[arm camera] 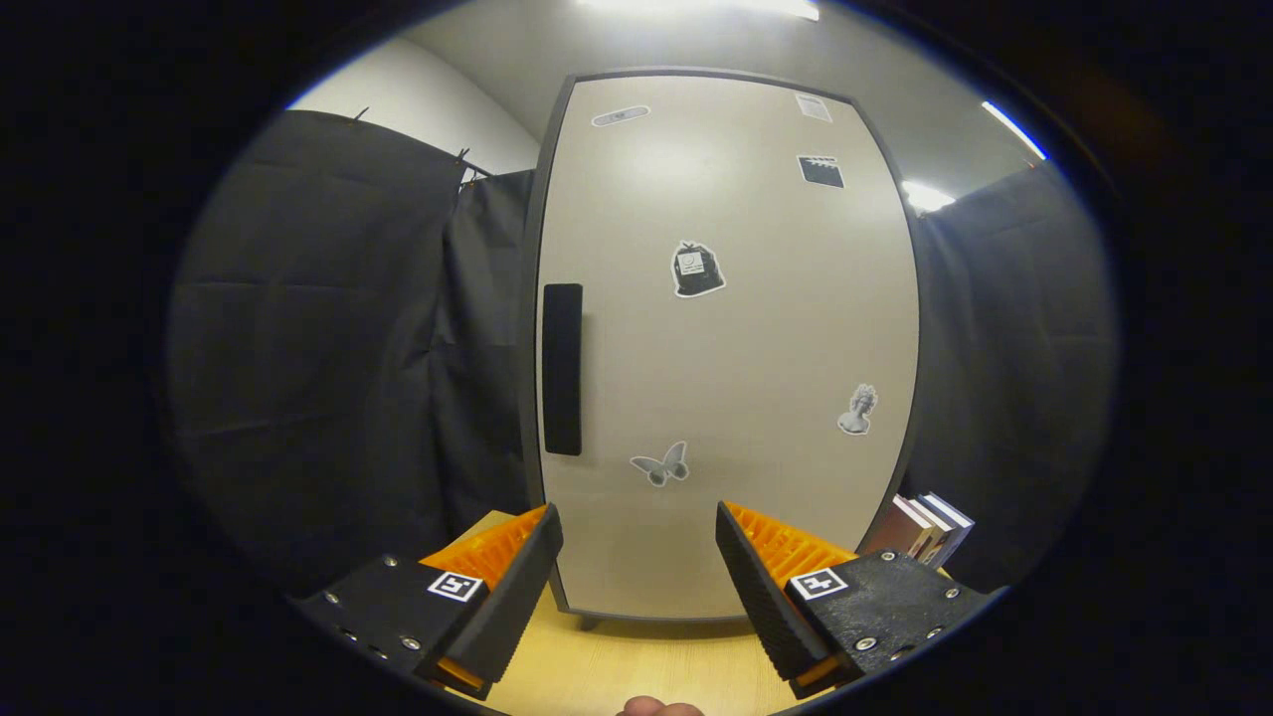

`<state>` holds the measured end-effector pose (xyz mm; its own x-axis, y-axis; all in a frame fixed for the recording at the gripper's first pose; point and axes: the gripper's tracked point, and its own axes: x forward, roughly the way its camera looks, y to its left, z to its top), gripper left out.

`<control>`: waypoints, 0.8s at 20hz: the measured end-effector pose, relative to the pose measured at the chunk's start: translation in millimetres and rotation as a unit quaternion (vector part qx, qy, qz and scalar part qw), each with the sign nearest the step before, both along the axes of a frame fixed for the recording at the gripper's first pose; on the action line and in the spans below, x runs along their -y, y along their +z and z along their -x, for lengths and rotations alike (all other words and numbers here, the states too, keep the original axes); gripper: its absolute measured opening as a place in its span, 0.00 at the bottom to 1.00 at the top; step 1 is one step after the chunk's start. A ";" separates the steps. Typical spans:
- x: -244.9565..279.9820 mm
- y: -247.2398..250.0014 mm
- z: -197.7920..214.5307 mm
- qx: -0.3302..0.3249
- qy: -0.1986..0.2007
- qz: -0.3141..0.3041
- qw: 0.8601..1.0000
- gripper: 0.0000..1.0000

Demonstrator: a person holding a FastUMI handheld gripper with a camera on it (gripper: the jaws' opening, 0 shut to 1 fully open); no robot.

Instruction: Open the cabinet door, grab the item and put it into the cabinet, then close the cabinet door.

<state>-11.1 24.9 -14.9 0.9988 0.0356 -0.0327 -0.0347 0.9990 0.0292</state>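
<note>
Ahead: cabinet door point(726, 338) closed, handle point(562, 368) at 9 o'clock on it; gripper point(636, 567) spread apart, empty, before door; books point(925, 532) at cabinet's 4 o'clock, on table point(636, 666).

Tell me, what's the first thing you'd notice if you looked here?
The big pale cabinet door stands shut straight ahead, dotted with stickers like a butterfly. A tall black handle runs down its left side, beyond the fingers. The gripper is open with nothing between its fingers, and a few books lean by the cabinet's lower right corner.
</note>
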 end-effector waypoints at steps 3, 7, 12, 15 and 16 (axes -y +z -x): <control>14.0 -2.0 -2.1 -0.006 -0.018 -0.007 1.000 0.96; 22.3 0.1 -13.6 -0.005 -0.034 -0.009 0.999 0.96; 6.7 8.7 -33.2 -0.016 -0.024 -0.020 0.999 0.96; -12.7 20.6 -44.0 -0.005 -0.019 -0.010 1.000 0.96; -22.5 23.9 -49.2 -0.004 -0.014 -0.009 1.000 0.96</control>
